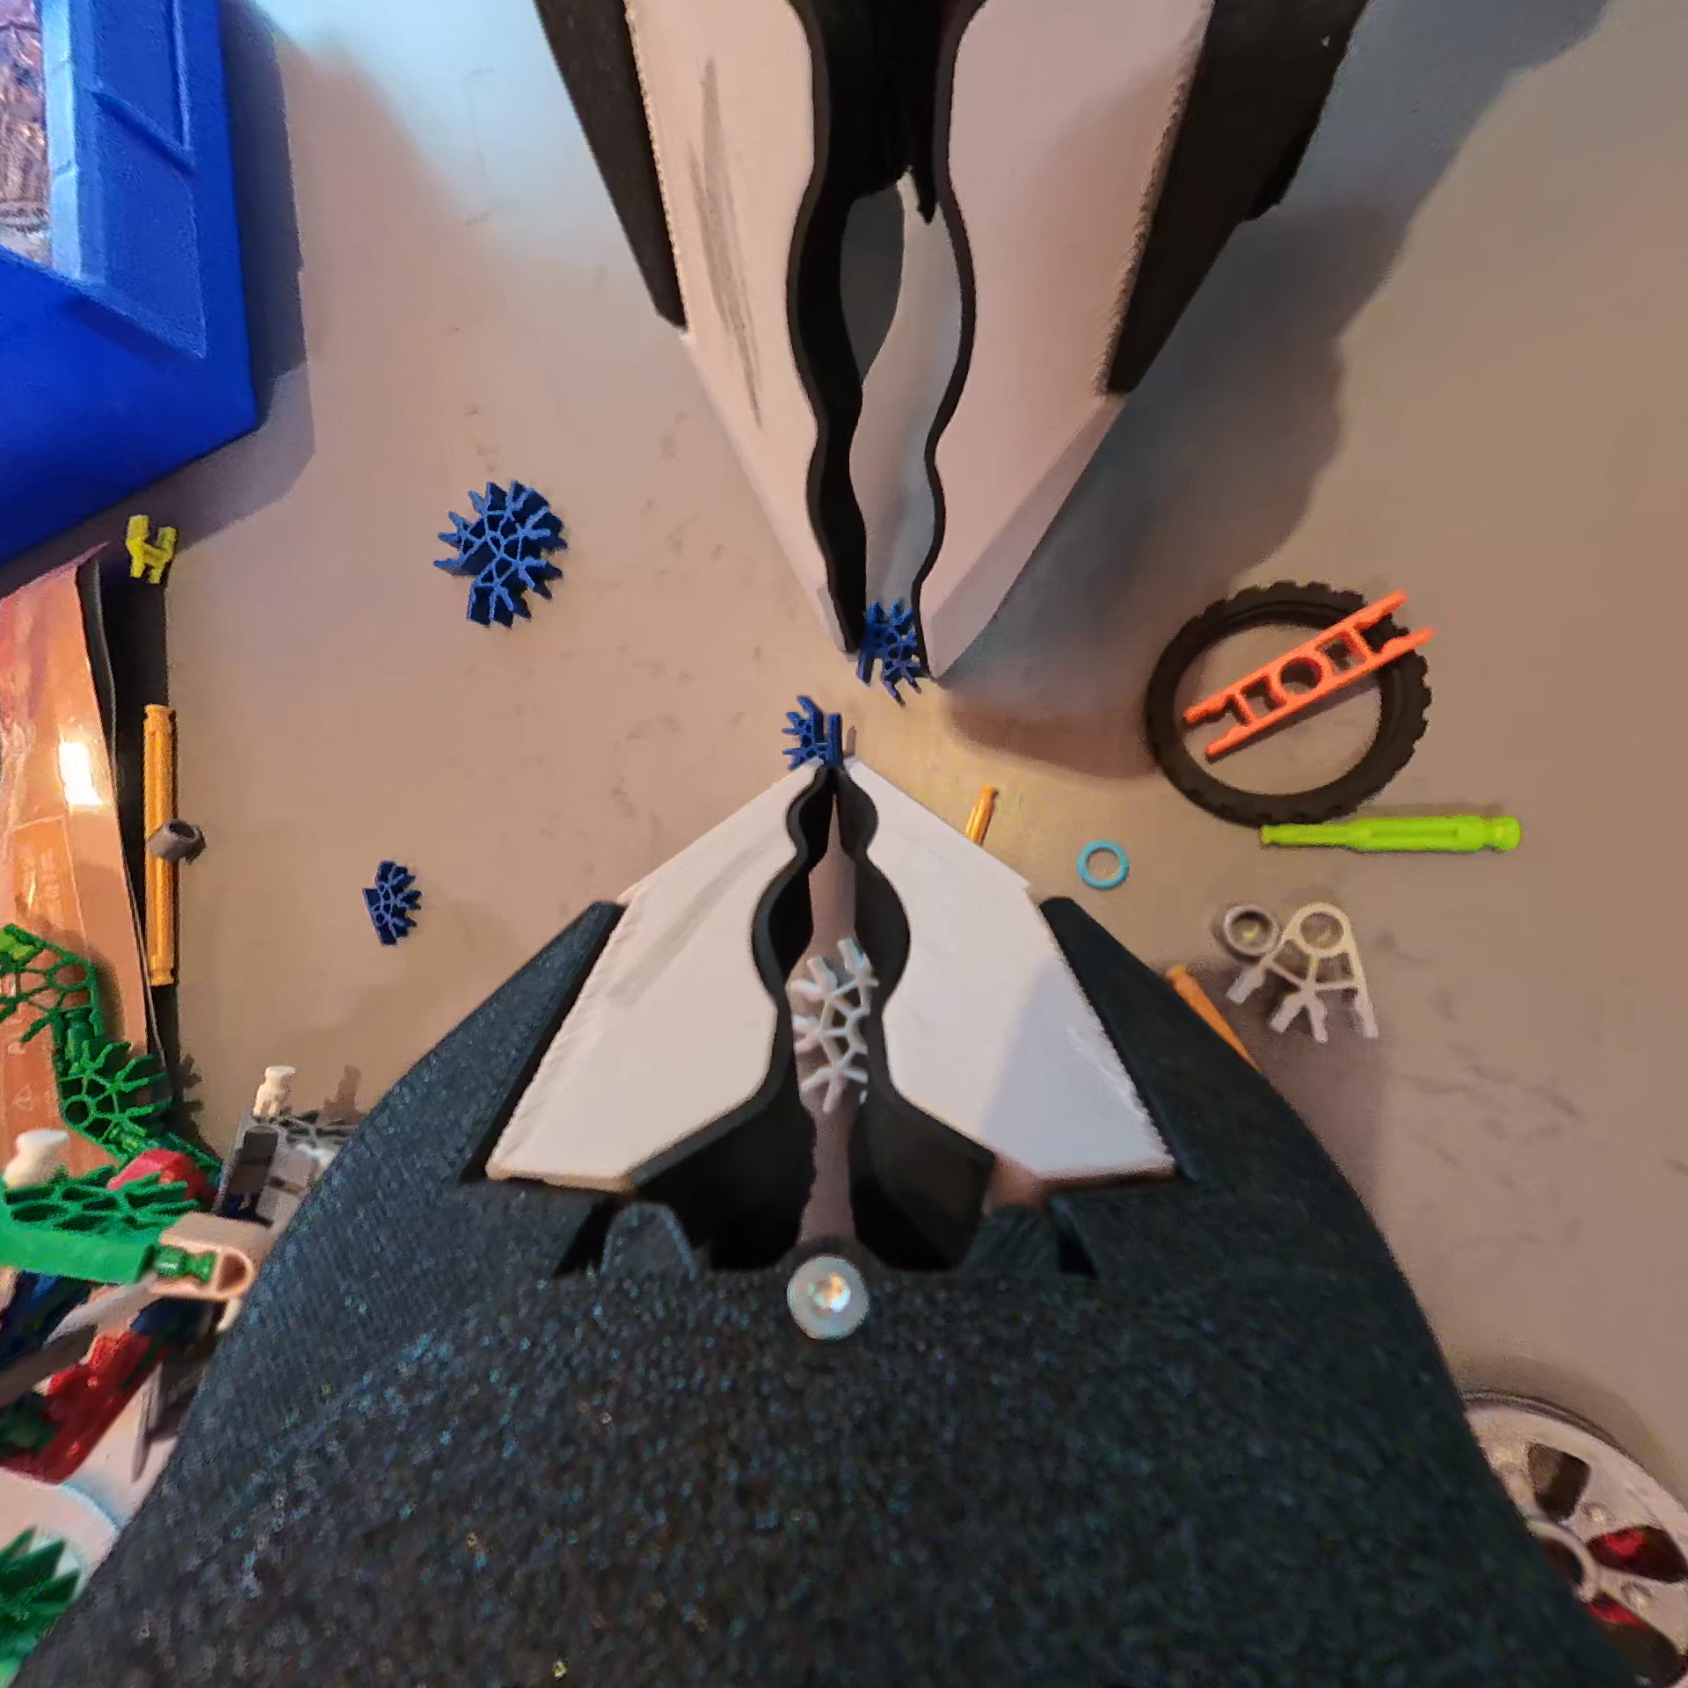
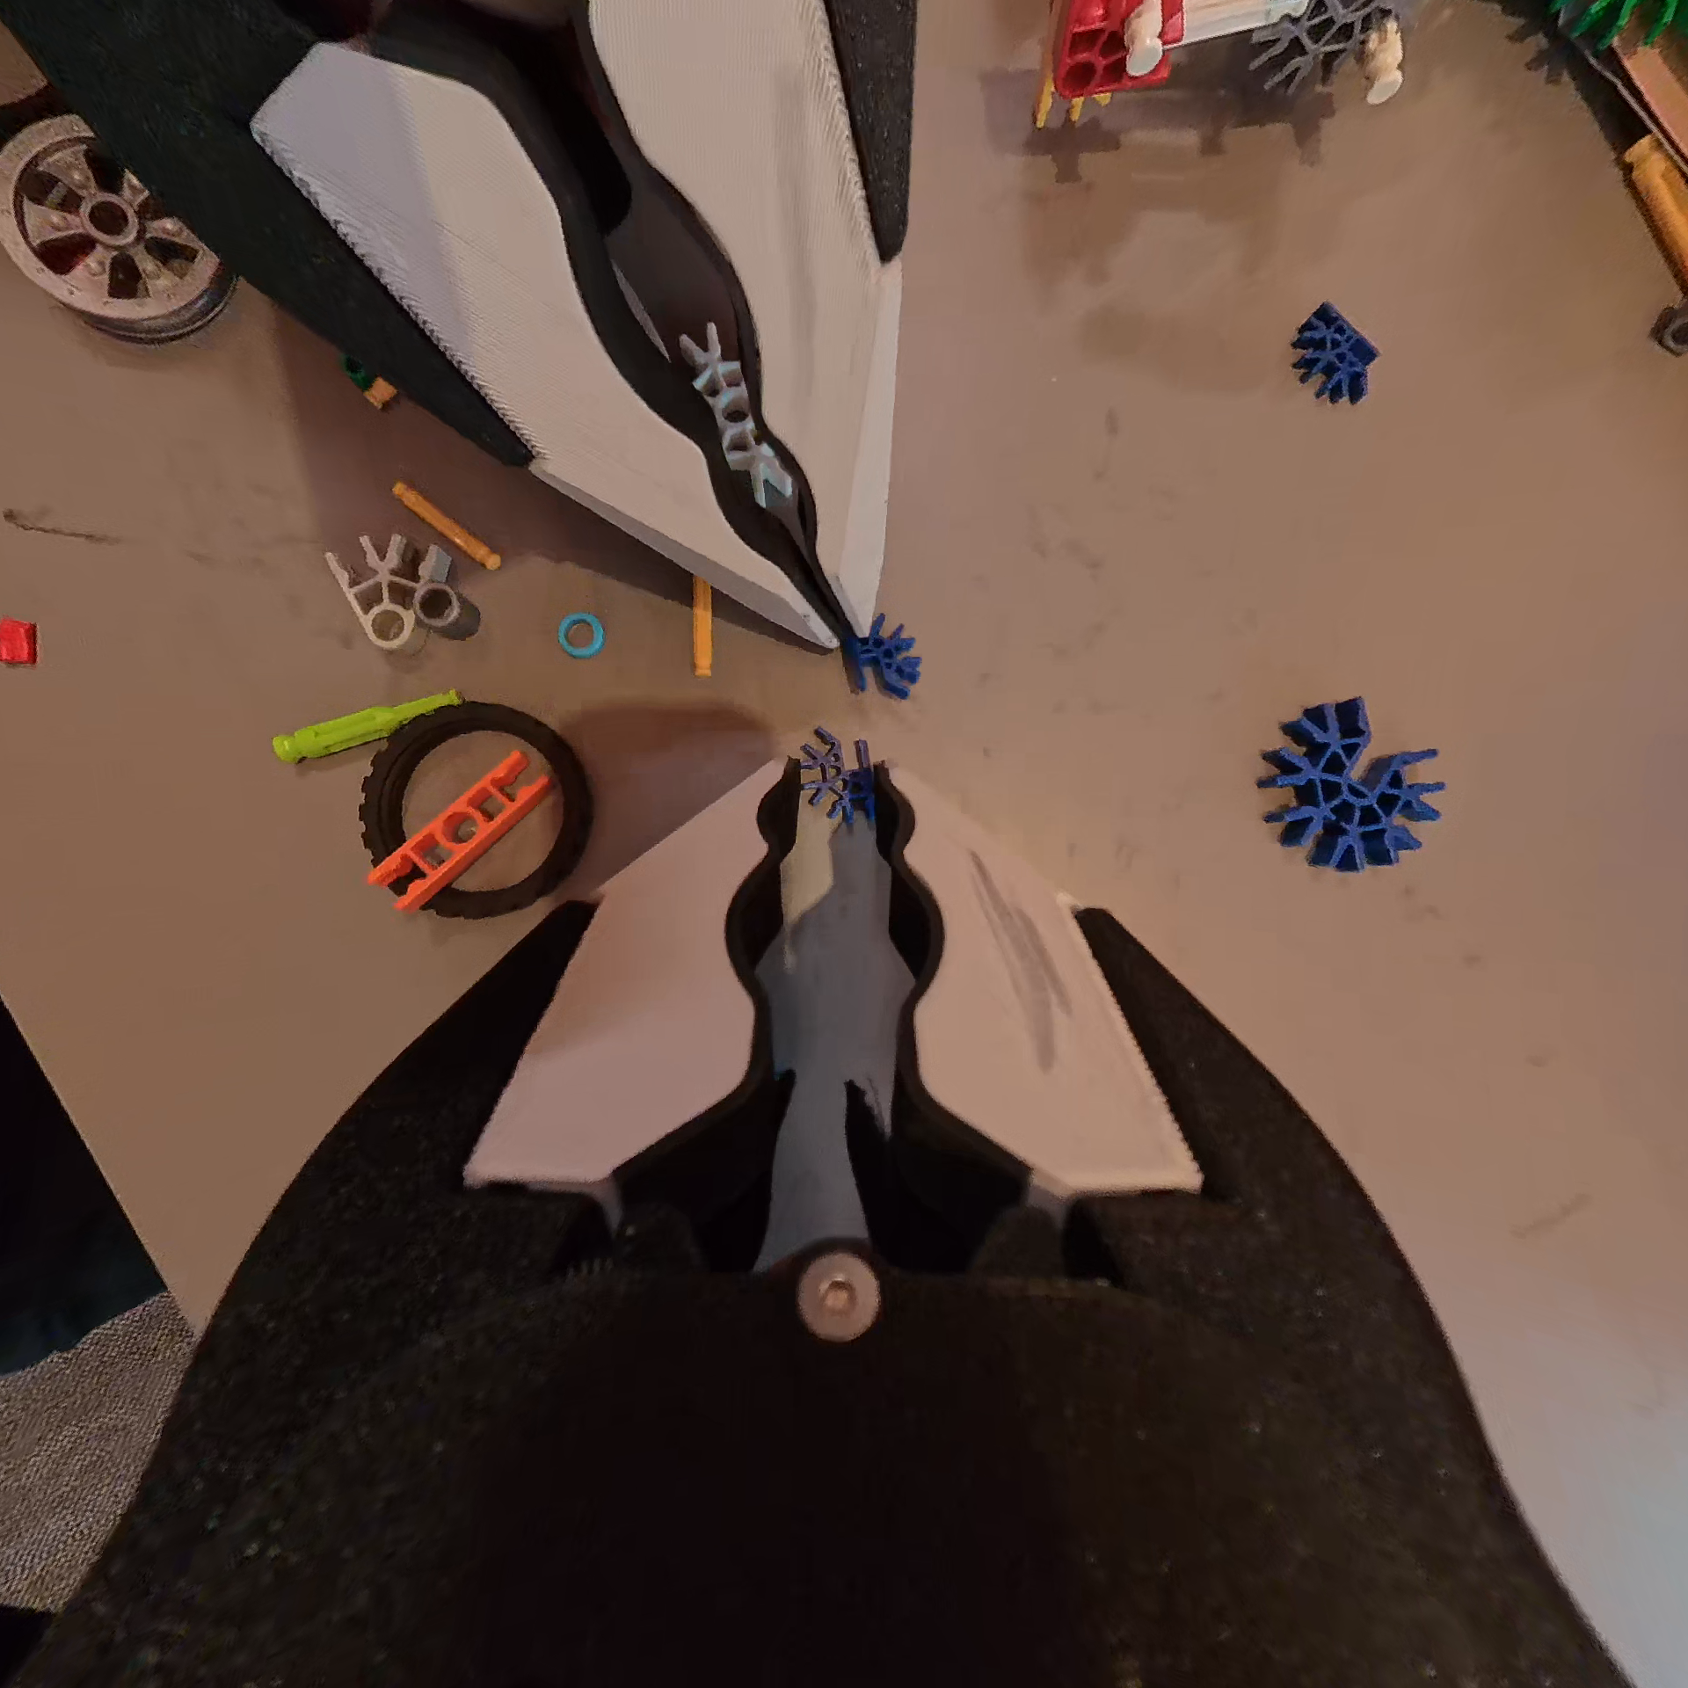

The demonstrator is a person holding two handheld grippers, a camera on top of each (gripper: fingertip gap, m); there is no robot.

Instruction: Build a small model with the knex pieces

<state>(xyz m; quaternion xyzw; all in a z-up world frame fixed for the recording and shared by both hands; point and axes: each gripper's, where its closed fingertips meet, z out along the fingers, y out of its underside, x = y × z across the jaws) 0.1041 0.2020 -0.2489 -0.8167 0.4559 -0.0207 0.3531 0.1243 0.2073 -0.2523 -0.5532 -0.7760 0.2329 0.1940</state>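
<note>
Two tools, tip to tip, each pinching a small blue connector.

Left tool grips its blue connector at frame centre; right tool clamps its blue piece just apart above the counter. I'd align the slots squarely.

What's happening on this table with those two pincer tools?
A person is working two handheld grippers tip to tip. The left gripper is shut on a small blue connector; the right gripper is shut on another blue connector. The two pieces sit close together, not joined. Loose construction-toy parts lie around, including a black tyre with an orange connector across it.
</note>
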